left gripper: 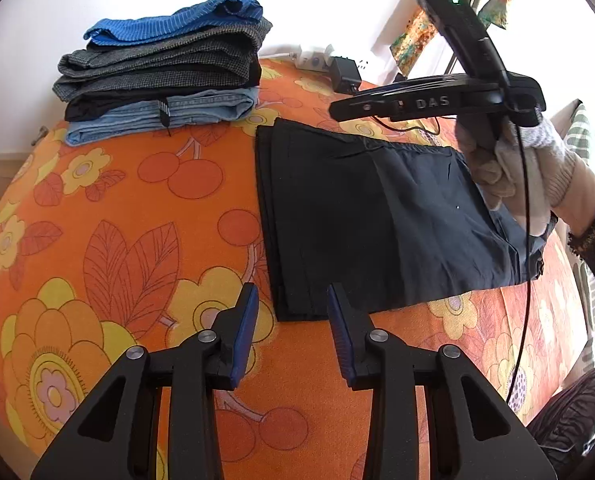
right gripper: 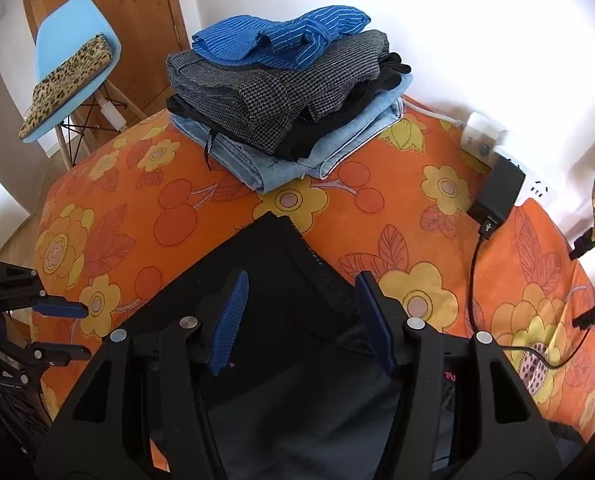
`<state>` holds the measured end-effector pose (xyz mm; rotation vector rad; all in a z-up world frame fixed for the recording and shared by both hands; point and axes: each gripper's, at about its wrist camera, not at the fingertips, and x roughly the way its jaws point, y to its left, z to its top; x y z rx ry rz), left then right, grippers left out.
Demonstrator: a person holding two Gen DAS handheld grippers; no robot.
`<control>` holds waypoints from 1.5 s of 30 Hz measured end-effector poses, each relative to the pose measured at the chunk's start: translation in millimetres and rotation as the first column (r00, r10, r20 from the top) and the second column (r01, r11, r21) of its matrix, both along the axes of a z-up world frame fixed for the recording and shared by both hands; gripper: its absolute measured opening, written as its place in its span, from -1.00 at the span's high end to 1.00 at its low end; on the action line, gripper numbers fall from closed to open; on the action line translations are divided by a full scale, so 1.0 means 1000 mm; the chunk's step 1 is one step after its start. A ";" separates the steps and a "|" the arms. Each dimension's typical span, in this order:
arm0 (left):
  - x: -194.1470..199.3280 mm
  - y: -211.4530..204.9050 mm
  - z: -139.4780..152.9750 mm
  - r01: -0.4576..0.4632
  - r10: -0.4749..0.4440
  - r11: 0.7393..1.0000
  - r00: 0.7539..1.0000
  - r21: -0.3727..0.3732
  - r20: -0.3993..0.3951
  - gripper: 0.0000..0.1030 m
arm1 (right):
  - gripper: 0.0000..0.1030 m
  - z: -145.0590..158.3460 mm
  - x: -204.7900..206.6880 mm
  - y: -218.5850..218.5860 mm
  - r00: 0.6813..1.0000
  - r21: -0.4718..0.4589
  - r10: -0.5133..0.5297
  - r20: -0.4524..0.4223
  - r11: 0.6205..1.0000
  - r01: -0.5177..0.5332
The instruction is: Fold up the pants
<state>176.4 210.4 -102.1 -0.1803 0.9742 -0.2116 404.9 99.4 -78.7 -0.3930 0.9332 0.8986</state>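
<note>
Dark navy pants [left gripper: 373, 216] lie folded flat on the orange flowered bed cover [left gripper: 117, 240]; they also show in the right wrist view [right gripper: 265, 280]. My left gripper [left gripper: 291, 304] is open and empty, hovering just in front of the pants' near left corner. My right gripper [right gripper: 301, 300] is open and empty, held above the pants. In the left wrist view the right gripper's body [left gripper: 437, 100] is held by a gloved hand over the pants' far right part, its fingertips out of sight. The left gripper's fingers [right gripper: 59, 310] show at the left edge of the right wrist view.
A stack of folded clothes [left gripper: 161, 76] sits at the bed's back left, also in the right wrist view [right gripper: 289, 96]. A power strip with a black adapter [right gripper: 497, 188] and cable lies at the back right. A blue chair [right gripper: 69, 68] stands beyond the bed.
</note>
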 end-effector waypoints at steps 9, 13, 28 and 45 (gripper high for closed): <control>0.010 -0.005 -0.004 0.011 -0.012 1.000 1.000 -0.026 -0.025 0.34 | -0.13 -0.033 0.028 0.045 0.994 -0.025 0.087 -0.063 0.996 -0.089; 0.013 -0.001 -0.009 -0.004 0.002 0.999 0.999 -0.038 -0.045 0.34 | 0.07 -0.045 0.030 0.053 0.991 -0.027 0.102 -0.082 0.994 -0.105; 0.017 -0.002 -0.016 -0.010 0.005 0.998 0.997 -0.062 -0.079 0.34 | 0.83 -0.030 0.026 0.055 0.997 0.006 0.080 -0.015 0.997 -0.080; 0.020 -0.004 -0.016 0.000 -0.005 0.999 0.996 -0.054 -0.093 0.34 | 0.91 -0.036 0.018 0.082 0.994 -0.059 0.105 0.010 0.993 -0.105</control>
